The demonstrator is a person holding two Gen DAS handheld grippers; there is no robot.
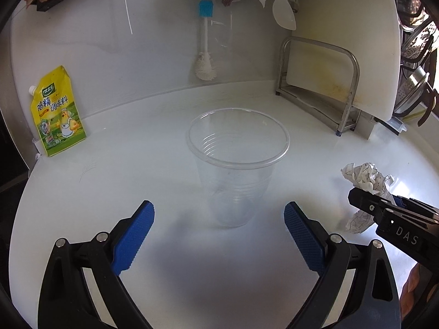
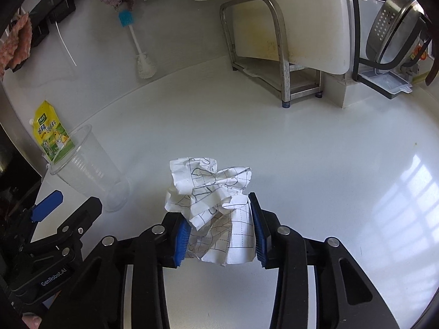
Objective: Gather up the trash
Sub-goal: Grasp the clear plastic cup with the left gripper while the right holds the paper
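A clear plastic cup [image 1: 237, 164] stands upright on the white counter [image 1: 109, 186], just ahead of my left gripper [image 1: 219, 216], which is open and empty with the cup's base between its blue pads. My right gripper [image 2: 218, 213] is shut on a crumpled sheet of white paper with black lines [image 2: 216, 197]. In the left wrist view the paper [image 1: 362, 178] and the right gripper [image 1: 365, 197] show to the right of the cup. In the right wrist view the cup [image 2: 87, 164] and the left gripper [image 2: 71, 200] lie at the left.
A yellow seasoning pouch [image 1: 57, 115] leans on the back wall at the left. A blue-and-white brush [image 1: 205, 44] hangs on the wall. A metal rack [image 1: 318, 82] holding a white cutting board stands at the back right, with a dish drainer [image 2: 389, 41] beyond it.
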